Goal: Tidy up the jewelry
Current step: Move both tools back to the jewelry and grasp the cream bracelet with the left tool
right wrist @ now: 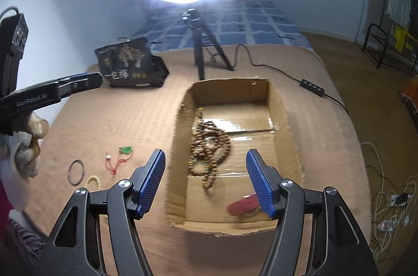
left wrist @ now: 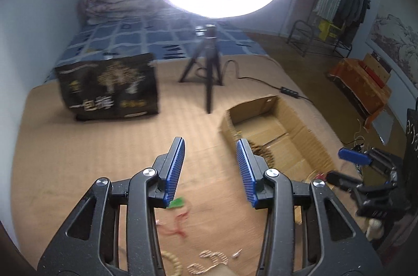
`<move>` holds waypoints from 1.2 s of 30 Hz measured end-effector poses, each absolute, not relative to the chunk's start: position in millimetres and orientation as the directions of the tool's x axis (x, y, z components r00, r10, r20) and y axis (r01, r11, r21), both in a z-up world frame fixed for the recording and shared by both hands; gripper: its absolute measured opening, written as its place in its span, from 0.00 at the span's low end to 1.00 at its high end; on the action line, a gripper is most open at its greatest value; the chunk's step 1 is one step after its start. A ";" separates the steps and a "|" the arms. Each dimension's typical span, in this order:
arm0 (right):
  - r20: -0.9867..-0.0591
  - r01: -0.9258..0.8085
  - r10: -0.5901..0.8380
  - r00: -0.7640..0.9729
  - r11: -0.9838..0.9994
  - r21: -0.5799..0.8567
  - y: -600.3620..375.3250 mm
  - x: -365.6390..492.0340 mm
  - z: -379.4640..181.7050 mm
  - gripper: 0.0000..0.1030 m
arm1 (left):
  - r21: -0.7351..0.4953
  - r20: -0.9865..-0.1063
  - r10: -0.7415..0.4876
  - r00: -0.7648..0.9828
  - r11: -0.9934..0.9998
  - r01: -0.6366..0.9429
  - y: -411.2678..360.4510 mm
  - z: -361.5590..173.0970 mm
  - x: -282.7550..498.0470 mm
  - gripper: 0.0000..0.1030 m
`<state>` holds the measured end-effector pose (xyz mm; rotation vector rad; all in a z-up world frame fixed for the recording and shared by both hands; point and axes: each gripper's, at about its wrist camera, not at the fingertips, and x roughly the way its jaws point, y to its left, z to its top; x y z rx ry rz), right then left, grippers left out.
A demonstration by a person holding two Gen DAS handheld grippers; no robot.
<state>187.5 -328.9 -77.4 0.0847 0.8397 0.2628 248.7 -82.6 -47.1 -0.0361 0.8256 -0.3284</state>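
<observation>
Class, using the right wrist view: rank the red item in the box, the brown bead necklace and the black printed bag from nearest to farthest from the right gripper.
1. Red item, at the box's near end, beside the right gripper.
2. Brown bead necklace, mid-box.
3. Black printed bag, far left on the blanket.

Brown beads (right wrist: 210,153) and a red piece (right wrist: 244,205) are lying in the open box (right wrist: 287,129). A green pendant (right wrist: 125,150), black ring (right wrist: 76,172) and pale beads (right wrist: 94,180) are lying beside it.

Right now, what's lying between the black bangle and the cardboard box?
In the right wrist view, the green pendant on its red cord lies between the black bangle and the cardboard box.
</observation>
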 end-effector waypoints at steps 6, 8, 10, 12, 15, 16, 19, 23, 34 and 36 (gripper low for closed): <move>-0.738 -0.278 0.308 0.601 0.946 0.168 -298.5 181.6 -82.8 0.62 | -0.148 -0.749 -0.252 0.613 0.965 0.216 -28.2 -63.8 224.5 0.41; -0.748 -0.312 0.322 0.580 0.936 0.161 -286.1 178.4 -86.5 0.62 | -0.144 -0.765 -0.240 0.597 0.968 0.205 -14.5 -73.1 216.5 0.41; -0.759 -0.350 0.332 0.561 0.925 0.146 -272.4 174.1 -90.3 0.62 | -0.141 -0.787 -0.229 0.573 0.971 0.193 -1.7 -85.4 208.5 0.41; -0.770 -0.397 0.348 0.534 0.908 0.135 -255.4 168.6 -95.7 0.62 | -0.146 -0.805 -0.227 0.548 0.971 0.187 6.6 -97.5 201.3 0.41; -0.786 -0.456 0.371 0.495 0.881 0.129 -235.6 160.6 -103.9 0.62 | -0.148 -0.826 -0.229 0.516 0.970 0.193 11.7 -113.5 192.1 0.41; -0.792 -0.480 0.376 0.480 0.869 0.122 -227.4 157.3 -107.1 0.62 | -0.149 -0.830 -0.233 0.506 0.968 0.201 12.3 -118.6 188.7 0.41; -0.812 -0.542 0.392 0.432 0.833 0.114 -204.6 148.2 -120.4 0.62 | -0.159 -0.853 -0.253 0.457 0.959 0.234 8.2 -136.1 184.2 0.41; -0.846 -0.613 0.412 0.337 0.778 0.135 -177.4 140.2 -143.9 0.62 | -0.182 -0.884 -0.266 0.384 0.953 0.242 6.0 -159.7 184.9 0.41; -0.880 -0.650 0.400 0.255 0.745 0.150 -155.6 145.5 -170.8 0.62 | -0.207 -0.916 -0.283 0.286 0.941 0.268 1.9 -194.2 188.1 0.40; -0.881 -0.650 0.397 0.258 0.746 0.146 -155.7 148.7 -171.7 0.62 | -0.177 -0.922 -0.265 0.284 0.938 0.300 -5.0 -198.3 187.7 0.40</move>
